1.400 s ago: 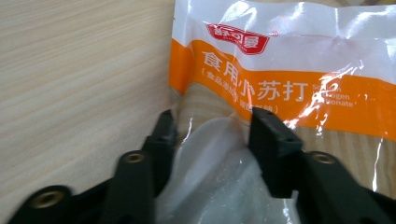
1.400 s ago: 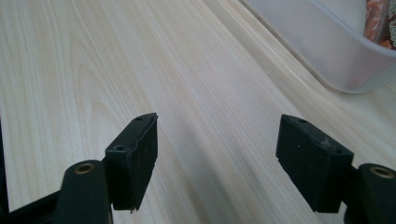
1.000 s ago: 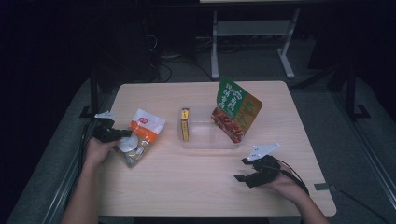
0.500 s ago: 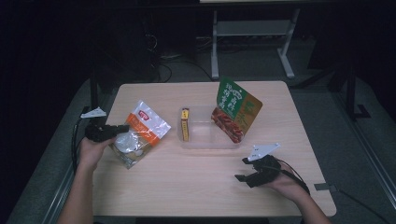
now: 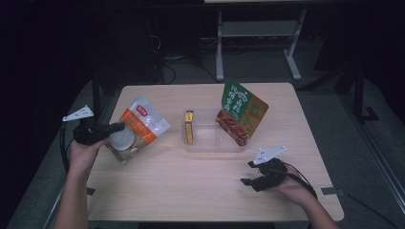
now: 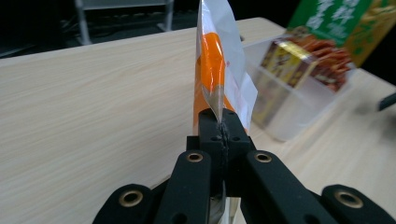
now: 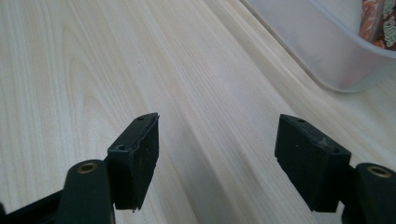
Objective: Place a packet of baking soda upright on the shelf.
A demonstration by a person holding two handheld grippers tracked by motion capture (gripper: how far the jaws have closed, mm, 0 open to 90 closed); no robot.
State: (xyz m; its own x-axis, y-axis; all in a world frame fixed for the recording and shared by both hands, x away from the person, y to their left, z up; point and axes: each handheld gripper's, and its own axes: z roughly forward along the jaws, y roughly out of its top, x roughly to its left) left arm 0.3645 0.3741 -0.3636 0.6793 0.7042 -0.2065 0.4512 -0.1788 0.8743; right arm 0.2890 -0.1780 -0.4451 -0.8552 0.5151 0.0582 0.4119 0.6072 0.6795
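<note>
Probably a dim lab or studio: a lone wooden table (image 5: pixel 205 186), cables (image 5: pixel 167 71) and a metal stand (image 5: pixel 258 33) upper centre.

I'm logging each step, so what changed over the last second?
The left gripper, shut on the orange-and-white pouch, has lifted it off the table and it now hangs clear. The right gripper stayed open and resting on the table. The tray, yellow box and green bag have not moved.

High view: fixed above the tabletop's (image 5: pixel 200 191) near edge, facing forward and down — distant. Gripper views: close, looking along their jaws low over the tabletop; all share the clear tub (image 5: pixel 210 143).
</note>
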